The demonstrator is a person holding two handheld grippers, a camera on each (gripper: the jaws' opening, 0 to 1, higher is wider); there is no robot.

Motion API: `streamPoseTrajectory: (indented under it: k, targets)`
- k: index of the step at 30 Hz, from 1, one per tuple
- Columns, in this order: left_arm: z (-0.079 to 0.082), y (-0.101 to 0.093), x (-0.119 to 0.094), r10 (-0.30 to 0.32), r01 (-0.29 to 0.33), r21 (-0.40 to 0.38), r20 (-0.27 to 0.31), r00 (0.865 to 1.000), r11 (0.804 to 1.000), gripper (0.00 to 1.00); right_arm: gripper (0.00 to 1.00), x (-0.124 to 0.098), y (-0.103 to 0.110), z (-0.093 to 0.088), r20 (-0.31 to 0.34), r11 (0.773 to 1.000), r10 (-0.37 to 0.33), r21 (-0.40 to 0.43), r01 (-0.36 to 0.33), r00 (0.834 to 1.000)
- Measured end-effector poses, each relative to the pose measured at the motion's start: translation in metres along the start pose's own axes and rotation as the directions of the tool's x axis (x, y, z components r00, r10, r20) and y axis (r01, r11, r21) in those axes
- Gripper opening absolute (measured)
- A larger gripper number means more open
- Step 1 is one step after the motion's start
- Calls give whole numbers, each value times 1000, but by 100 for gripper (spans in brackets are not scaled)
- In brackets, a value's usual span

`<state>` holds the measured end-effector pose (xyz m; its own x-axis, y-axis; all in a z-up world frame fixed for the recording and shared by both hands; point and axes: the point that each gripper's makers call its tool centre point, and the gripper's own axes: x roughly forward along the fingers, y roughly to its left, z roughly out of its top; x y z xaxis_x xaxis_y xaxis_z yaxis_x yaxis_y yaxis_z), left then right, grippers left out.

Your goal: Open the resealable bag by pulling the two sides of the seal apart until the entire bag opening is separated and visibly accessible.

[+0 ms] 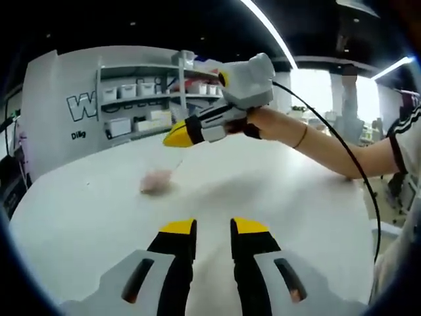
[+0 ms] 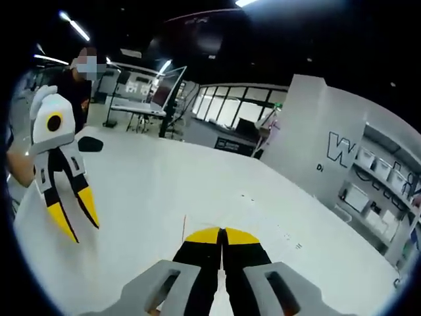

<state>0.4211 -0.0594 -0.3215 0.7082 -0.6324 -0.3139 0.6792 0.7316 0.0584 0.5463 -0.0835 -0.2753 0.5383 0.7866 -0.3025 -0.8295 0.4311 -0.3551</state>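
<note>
The resealable bag (image 1: 156, 180) is a blurred pinkish shape low over the white table (image 1: 85, 217), ahead of my left gripper (image 1: 214, 228). That gripper is open, with nothing between its yellow-tipped jaws. My right gripper (image 1: 175, 137) comes in from the right in a person's hand, raised above the bag, tips pointing left. A thin line runs from its tips down to the bag, so it seems to hold the bag's top edge. In the right gripper view its jaws (image 2: 222, 232) meet, with a thin red line (image 2: 183, 230) just to their left. The left gripper (image 2: 75, 220) hangs open at the left.
White shelves with storage boxes (image 1: 141, 105) stand behind the table against a wall with large lettering. A black cable (image 1: 342, 145) trails from the right gripper across the person's forearm (image 1: 316, 145). A dark flat object (image 2: 90, 143) lies on the table's far side.
</note>
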Motion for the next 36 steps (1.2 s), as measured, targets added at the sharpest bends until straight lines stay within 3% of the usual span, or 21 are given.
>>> streamPoseTrajectory:
  k: [36]
  targets:
    - [-1,1,-1,1,-1,-3,-6,1000,1000,23,0,-8,23,-24,-103,997,63,-33,-67,993]
